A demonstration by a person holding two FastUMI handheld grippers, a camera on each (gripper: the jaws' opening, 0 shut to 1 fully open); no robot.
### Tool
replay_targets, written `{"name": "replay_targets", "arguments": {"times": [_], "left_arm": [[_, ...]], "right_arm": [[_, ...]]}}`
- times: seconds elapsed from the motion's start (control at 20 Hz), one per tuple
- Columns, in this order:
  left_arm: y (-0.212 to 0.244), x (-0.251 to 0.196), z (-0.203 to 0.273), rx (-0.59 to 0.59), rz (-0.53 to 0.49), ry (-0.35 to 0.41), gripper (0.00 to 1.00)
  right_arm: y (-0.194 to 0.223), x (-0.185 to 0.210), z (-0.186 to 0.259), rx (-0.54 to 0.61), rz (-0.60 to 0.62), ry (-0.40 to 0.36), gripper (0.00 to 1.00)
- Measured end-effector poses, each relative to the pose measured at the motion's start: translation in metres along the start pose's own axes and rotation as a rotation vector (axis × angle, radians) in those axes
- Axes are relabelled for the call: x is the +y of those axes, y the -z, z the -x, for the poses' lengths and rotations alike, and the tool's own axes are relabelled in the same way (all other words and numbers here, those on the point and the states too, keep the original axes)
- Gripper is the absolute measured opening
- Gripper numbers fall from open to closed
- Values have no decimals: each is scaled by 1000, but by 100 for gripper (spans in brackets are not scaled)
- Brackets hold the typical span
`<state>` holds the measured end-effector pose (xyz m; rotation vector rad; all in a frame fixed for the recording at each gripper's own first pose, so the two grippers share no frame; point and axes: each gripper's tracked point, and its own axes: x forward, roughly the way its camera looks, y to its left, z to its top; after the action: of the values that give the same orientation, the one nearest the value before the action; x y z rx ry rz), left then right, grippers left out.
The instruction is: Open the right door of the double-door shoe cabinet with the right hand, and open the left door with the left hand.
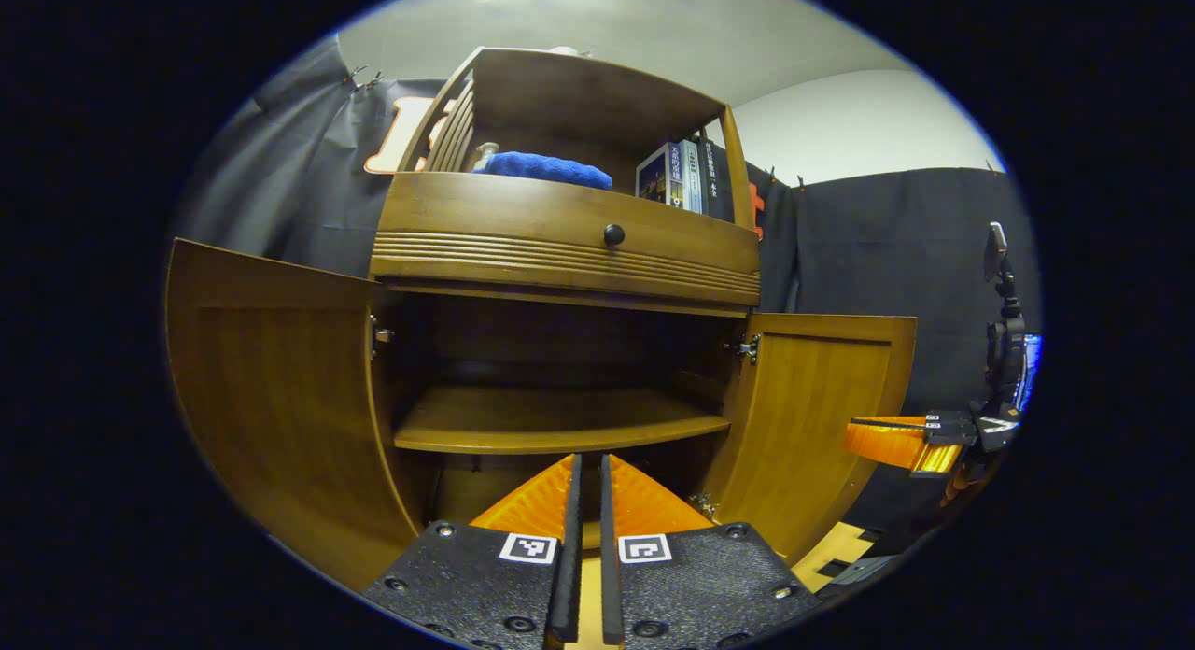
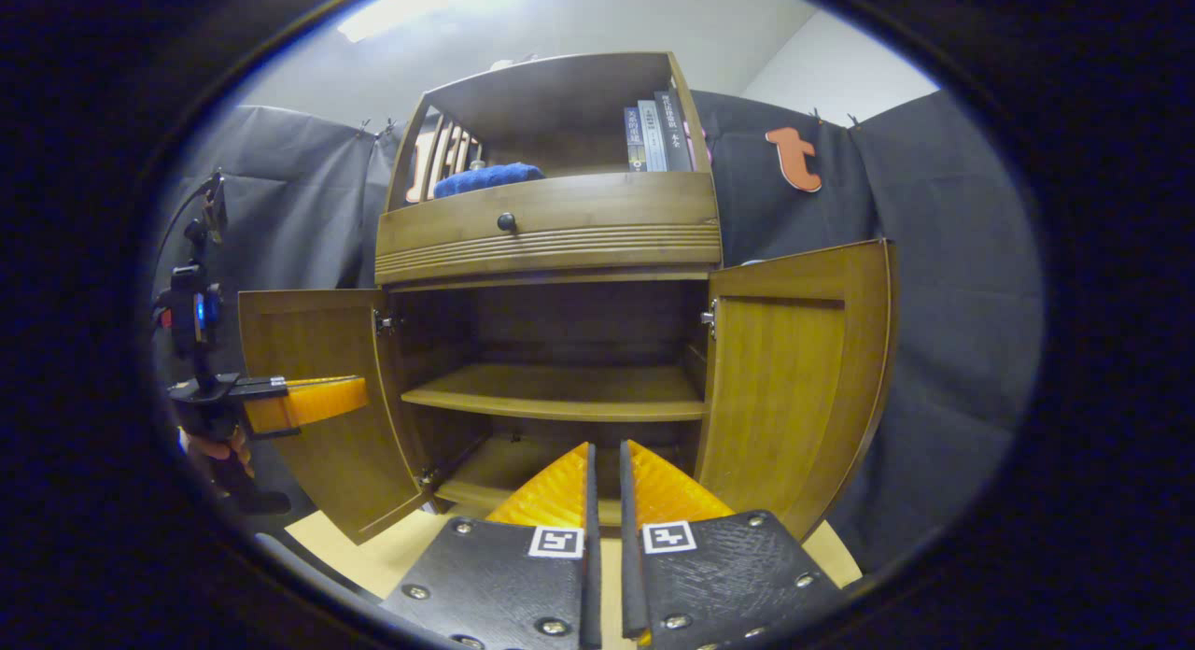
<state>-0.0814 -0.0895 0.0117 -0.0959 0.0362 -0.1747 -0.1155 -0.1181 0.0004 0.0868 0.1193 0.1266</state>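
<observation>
Both doors of the shoe cabinet (image 2: 551, 258) are being seen swung wide open. The left door (image 1: 271, 398) is standing ahead and to the left of the left hand-held gripper (image 1: 585, 501), closest to that one. The right door (image 2: 794, 379) is standing ahead and to the right of the right hand-held gripper (image 2: 605, 487), closest to that one. Each door is standing tall, top to bottom. Both hand-held grippers are being kept nearly closed, with nothing being held, back from the inner shelf (image 2: 560, 393). The job is looking done.

Brown wooden shoe cabinet (image 2: 551, 225), blue towel (image 2: 487, 177)
</observation>
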Motion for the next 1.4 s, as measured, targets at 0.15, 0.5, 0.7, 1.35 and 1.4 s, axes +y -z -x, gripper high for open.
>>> {"name": "replay_targets", "arguments": {"times": [0.15, 0.5, 0.7, 1.35, 1.4], "left_arm": [[-4, -5, -11, -9, -11, 5, 10], [-25, -19, -32, -70, -38, -22, 10], [-37, -26, -39, -103, -40, -27, 10], [-53, -35, -38, -166, -66, -40, 96], [-53, -36, -39, -169, -74, -40, 95]], "right_arm": [[-7, 0, 2, -17, -2, 18, 9], [-16, 3, 1, -56, -27, 45, 9], [-18, 2, -1, -70, -27, 54, 9], [-28, 10, 0, -138, -46, 36, 96], [-31, 12, 4, -145, -43, 34, 96]]}}
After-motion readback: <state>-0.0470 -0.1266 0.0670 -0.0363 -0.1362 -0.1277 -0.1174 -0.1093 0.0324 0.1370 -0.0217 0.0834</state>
